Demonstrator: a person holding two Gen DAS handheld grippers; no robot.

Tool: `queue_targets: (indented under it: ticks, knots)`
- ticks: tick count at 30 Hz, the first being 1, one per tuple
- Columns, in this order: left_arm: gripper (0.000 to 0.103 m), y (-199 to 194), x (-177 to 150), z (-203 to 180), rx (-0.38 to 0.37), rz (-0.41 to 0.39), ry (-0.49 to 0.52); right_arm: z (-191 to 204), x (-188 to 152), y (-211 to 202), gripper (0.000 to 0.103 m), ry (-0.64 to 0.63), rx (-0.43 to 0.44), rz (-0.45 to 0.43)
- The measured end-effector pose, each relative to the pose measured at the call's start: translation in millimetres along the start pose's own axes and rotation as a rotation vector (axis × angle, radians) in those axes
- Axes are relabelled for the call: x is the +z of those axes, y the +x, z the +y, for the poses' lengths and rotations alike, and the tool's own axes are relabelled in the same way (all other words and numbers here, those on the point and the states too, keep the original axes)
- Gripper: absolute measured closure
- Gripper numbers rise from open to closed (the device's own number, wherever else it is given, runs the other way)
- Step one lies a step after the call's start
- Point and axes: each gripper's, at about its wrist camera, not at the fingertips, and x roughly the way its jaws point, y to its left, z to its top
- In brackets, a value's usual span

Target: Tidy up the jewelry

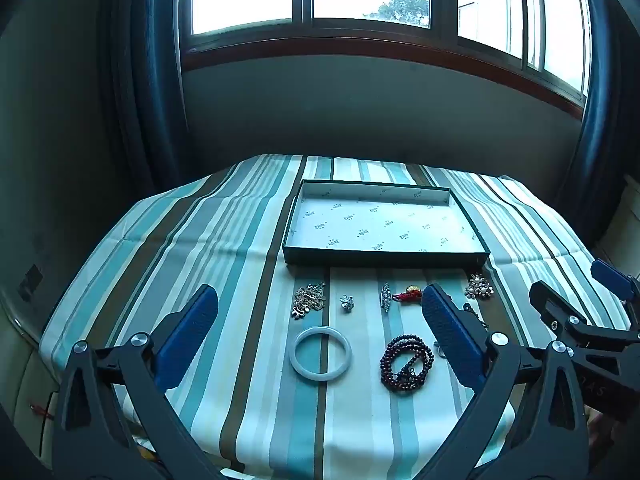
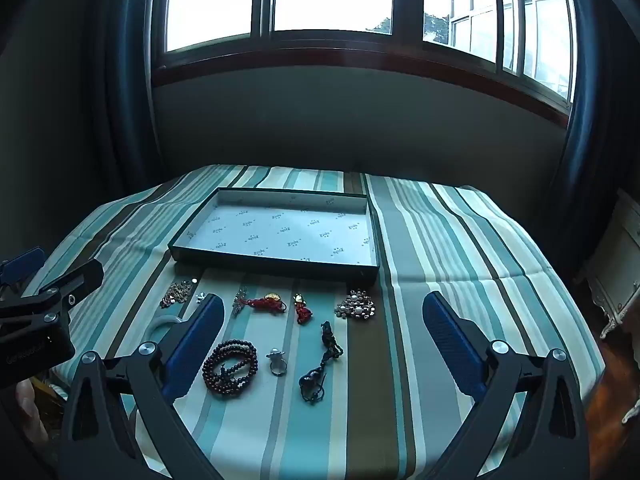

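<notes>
Jewelry lies scattered on a striped tablecloth in front of a shallow dark-green box (image 1: 298, 258) (image 2: 178, 254) lined with white printed paper. A white bangle (image 1: 320, 353), a dark red bead bracelet (image 1: 406, 362) (image 2: 230, 366), a gold chain pile (image 1: 309, 299) (image 2: 176, 292), a pearl brooch (image 1: 479, 287) (image 2: 355, 305), red knotted charms (image 2: 267, 304) (image 2: 302, 310), a ring (image 2: 277, 362) and a dark cord pendant (image 2: 320, 364) lie there. My left gripper (image 1: 320, 304) hangs open above the bangle side. My right gripper (image 2: 323, 312) is open over the beads and pendant. Nothing is held.
The table (image 2: 460, 248) stands under a wide window with dark curtains at both sides. A pale cabinet (image 2: 616, 272) stands beyond the table's right edge. In the left wrist view the other gripper (image 1: 576, 320) juts in at the right edge.
</notes>
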Motion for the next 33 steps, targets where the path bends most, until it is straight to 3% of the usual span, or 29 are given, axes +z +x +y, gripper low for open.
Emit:
queue_targets:
  ticks: [33]
  knots:
    - [0.002, -25, 13, 2, -0.023, -0.051, -0.013, 1, 4, -20, 0.004, -0.001, 0.005, -0.064]
